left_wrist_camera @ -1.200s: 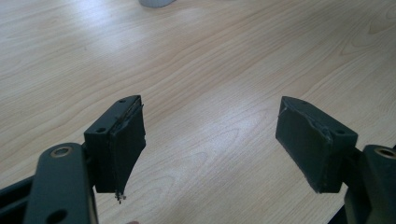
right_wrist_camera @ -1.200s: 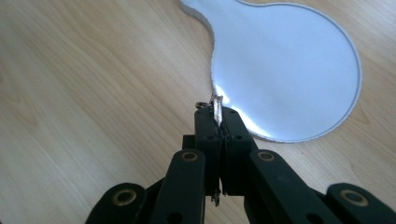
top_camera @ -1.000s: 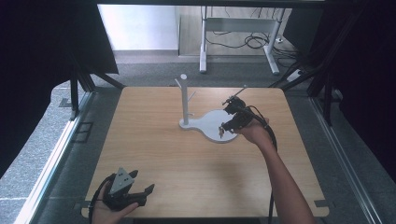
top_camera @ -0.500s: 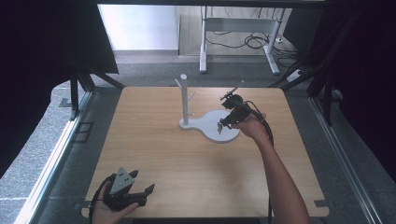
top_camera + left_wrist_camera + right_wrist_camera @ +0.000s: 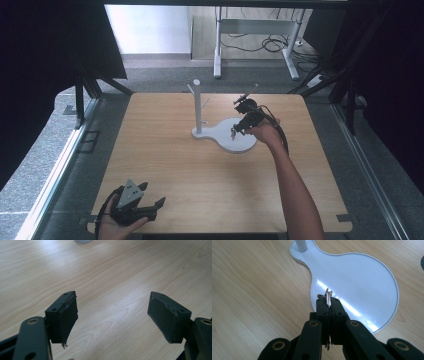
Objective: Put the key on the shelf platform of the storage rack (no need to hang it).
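A white stand has a round flat base (image 5: 240, 142) (image 5: 362, 277) and an upright post (image 5: 197, 107) (image 5: 301, 244) with small pegs near its top. My right gripper (image 5: 234, 131) (image 5: 329, 302) hovers over the left part of the base, tilted down. It is shut on a small silver key (image 5: 327, 295), whose tip sticks out past the jaws. My left gripper (image 5: 150, 206) (image 5: 112, 315) rests at the table's near left, held in a hand. It is open, with bare wood between its pads (image 5: 67, 315).
The wooden table (image 5: 165, 165) has black frame rails along both sides. A desk frame and cables (image 5: 265, 45) lie on the floor beyond the far edge. Dark curtains hang at left and right.
My right gripper has risen a little and shifted toward the far side with the key in it. The left gripper has stayed put.
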Available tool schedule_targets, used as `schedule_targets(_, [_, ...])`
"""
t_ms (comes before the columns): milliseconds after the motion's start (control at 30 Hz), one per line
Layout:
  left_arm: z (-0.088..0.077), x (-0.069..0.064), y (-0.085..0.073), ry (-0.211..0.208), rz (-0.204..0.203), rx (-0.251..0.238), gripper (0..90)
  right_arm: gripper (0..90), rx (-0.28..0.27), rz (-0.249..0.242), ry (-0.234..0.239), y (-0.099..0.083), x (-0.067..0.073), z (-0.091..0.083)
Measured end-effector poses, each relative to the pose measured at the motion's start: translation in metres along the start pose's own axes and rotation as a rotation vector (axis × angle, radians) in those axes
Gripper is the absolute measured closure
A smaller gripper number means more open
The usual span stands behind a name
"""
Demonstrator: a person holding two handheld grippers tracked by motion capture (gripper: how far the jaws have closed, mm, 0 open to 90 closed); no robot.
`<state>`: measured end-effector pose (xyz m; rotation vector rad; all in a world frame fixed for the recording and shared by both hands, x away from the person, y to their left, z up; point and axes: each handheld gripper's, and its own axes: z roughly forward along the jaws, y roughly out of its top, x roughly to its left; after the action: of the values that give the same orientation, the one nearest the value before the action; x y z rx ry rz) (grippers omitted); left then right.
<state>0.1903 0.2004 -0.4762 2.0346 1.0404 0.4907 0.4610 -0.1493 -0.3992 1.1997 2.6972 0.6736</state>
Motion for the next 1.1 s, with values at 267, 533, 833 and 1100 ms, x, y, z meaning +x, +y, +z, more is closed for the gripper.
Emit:
schedule_targets(267, [0.001,-0.001,0.000,-0.003,0.003,0.003,24.4,87.9,-0.004,0.007,0.004,0.006,-0.006,0.012])
schedule_targets(533, [0.001,0.000,-0.001,-0.001,0.000,0.002,24.4,87.8,-0.011,0.031,0.008,0.009,-0.013,0.023])
schedule_targets(833, [0.001,0.000,0.000,0.000,0.002,0.003,24.3,87.8,0.003,0.044,-0.007,0.006,-0.018,0.044])
schedule_targets(1100, [0.001,0.000,0.000,0.001,-0.001,0.002,24.3,87.7,0.002,0.056,-0.004,0.003,-0.021,0.054])
